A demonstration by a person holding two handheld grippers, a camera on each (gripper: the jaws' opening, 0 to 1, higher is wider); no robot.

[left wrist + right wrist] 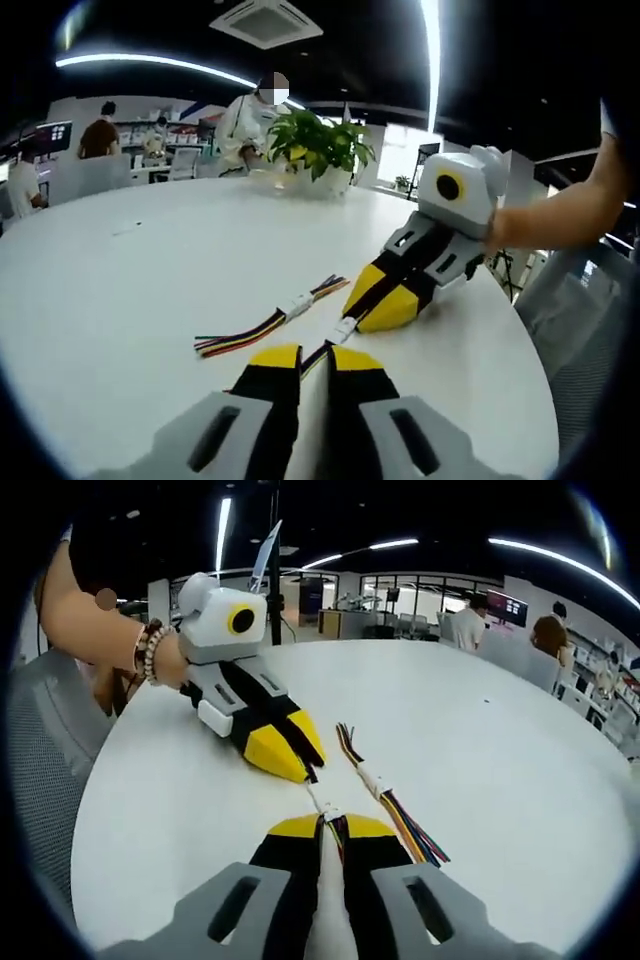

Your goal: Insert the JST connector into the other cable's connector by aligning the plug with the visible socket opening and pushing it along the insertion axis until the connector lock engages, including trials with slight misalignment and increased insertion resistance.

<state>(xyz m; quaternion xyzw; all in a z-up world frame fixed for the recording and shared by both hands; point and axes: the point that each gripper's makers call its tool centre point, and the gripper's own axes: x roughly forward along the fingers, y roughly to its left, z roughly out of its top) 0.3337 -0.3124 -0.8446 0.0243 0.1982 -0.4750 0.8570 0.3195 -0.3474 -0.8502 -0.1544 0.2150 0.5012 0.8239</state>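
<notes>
Both grippers (316, 358) (329, 827) are clamping the cable (318, 798) ends; a spare joined cable (270, 322) is lying alongside, potted plant (318, 150) standing beyond.

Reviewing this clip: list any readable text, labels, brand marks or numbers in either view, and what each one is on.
No text can be read in either view.
White connectors on the loose cable: no print visible.
Left gripper and right gripper: yellow and black jaws, no lettering visible.
Wall screen in the background: lit, but too small and blurred to read.
White table: no markings.
</notes>
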